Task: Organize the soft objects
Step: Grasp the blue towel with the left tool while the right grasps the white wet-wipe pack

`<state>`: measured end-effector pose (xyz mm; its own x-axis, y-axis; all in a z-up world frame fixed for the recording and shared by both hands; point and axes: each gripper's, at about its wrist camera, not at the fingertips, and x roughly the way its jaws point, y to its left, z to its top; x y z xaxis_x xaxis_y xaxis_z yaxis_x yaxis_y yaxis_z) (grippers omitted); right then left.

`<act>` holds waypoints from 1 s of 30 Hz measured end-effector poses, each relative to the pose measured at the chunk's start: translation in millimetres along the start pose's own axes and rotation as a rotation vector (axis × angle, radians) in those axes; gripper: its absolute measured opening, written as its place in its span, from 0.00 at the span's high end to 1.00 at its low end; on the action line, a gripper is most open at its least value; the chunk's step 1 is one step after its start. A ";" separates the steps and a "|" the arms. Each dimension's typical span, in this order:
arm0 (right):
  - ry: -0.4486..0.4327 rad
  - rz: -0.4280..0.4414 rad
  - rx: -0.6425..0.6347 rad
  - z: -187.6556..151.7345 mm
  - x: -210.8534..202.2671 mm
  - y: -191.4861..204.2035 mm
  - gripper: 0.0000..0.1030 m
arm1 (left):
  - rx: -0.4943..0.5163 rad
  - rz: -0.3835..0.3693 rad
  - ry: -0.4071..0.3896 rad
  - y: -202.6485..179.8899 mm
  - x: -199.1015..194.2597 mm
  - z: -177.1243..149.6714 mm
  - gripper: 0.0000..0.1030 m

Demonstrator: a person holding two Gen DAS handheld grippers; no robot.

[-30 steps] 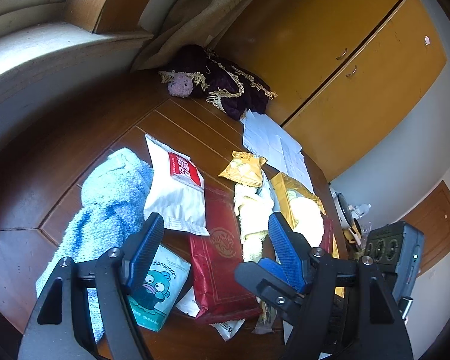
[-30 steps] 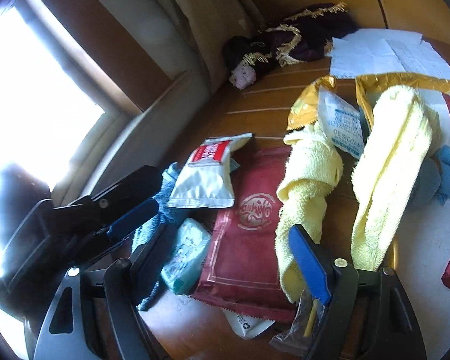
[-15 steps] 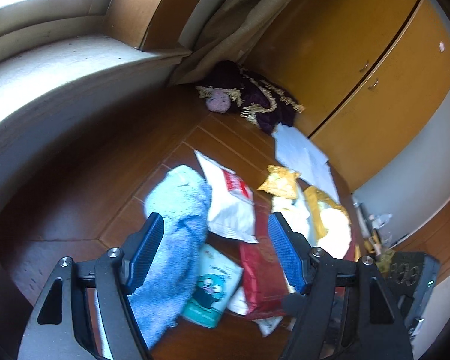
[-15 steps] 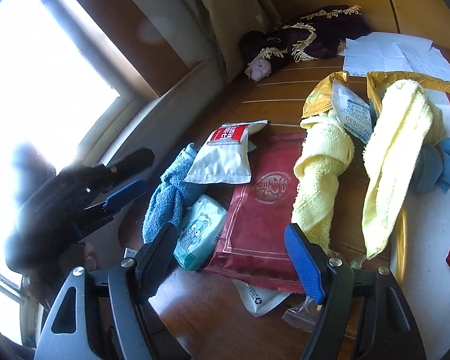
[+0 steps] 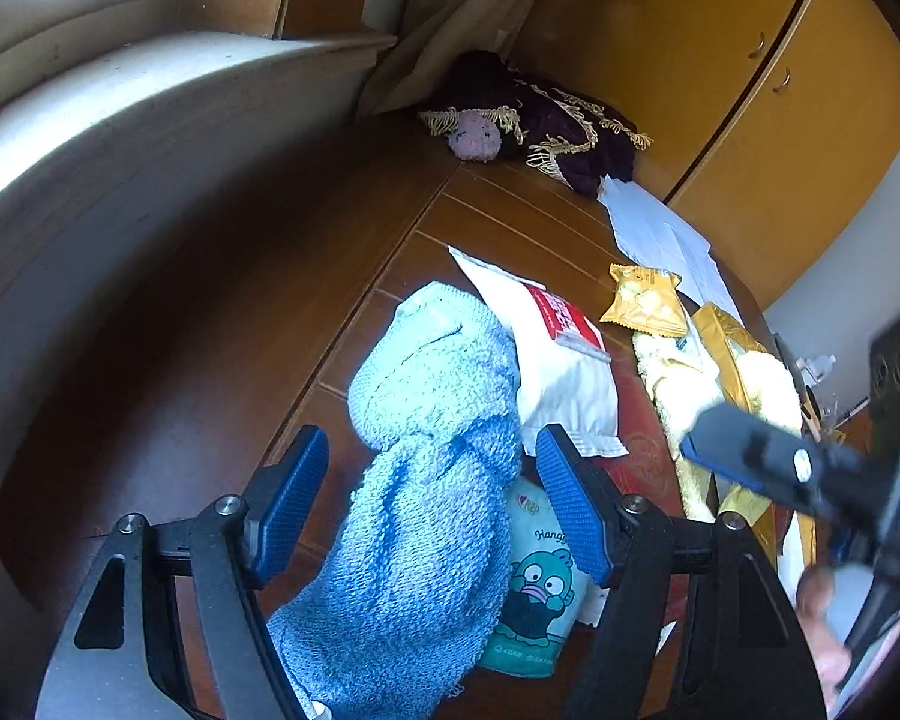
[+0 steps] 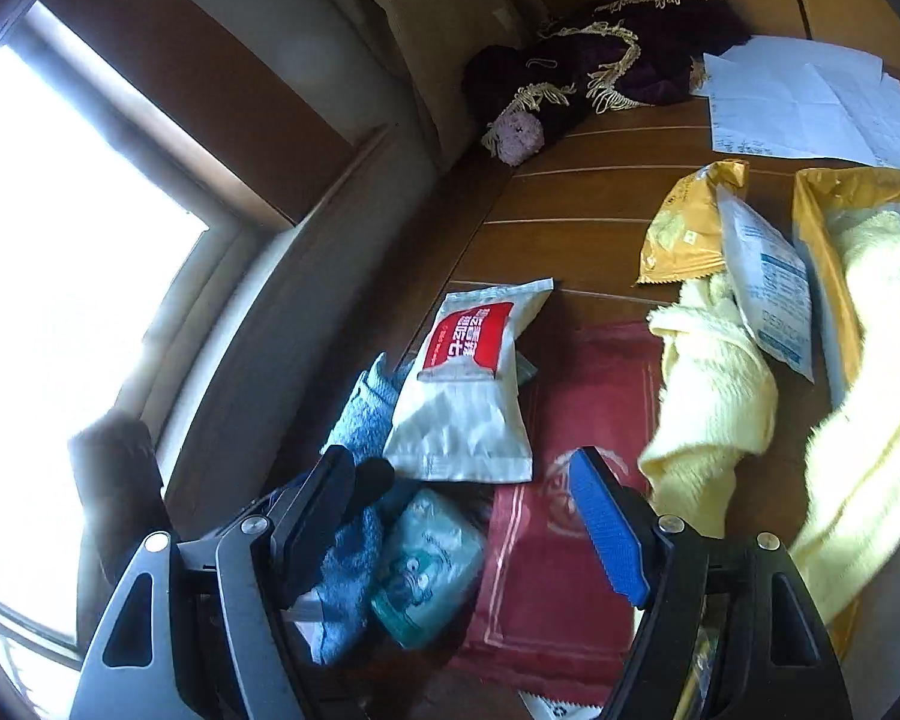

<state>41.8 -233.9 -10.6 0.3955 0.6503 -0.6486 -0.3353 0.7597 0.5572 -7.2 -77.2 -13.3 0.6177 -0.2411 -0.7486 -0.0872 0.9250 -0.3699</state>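
Blue towel (image 5: pixel 426 480) rumpled, twisted, between wide-spread left claw (image 5: pixel 432 501); right claw (image 6: pixel 462 525) agape, empty.

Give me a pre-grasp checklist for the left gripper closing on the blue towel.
1. Left gripper open: ok.
2. Blue towel between its fingers: ok.
3. Fingers touching the towel: cannot tell.
4. Cartoon tissue pack clear of the grasp: not ok; it lies partly under the towel, by the right finger.
5. White pouch clear: not ok; it overlaps the towel's far end.
6. Right gripper out of the way: ok; open, over the red packet.

Both wrist views close above table (image 5: pixel 498 228)
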 end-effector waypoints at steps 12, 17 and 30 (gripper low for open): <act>0.072 -0.138 0.034 44.3 64.3 12.6 0.26 | 0.012 -0.061 0.032 -3.6 5.5 -5.4 0.31; 0.078 -0.203 -0.029 39.2 75.8 20.8 0.35 | 0.026 -0.056 0.037 -7.5 7.7 -7.1 0.31; 0.015 -0.167 -0.061 33.3 44.4 20.7 0.53 | 0.036 -0.054 0.029 -9.2 6.7 -2.8 0.31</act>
<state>80.9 -189.3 -10.6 0.4373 0.5150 -0.7372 -0.3174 0.8554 0.4093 -4.5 -88.1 -16.4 0.5974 -0.2987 -0.7442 -0.0259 0.9204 -0.3902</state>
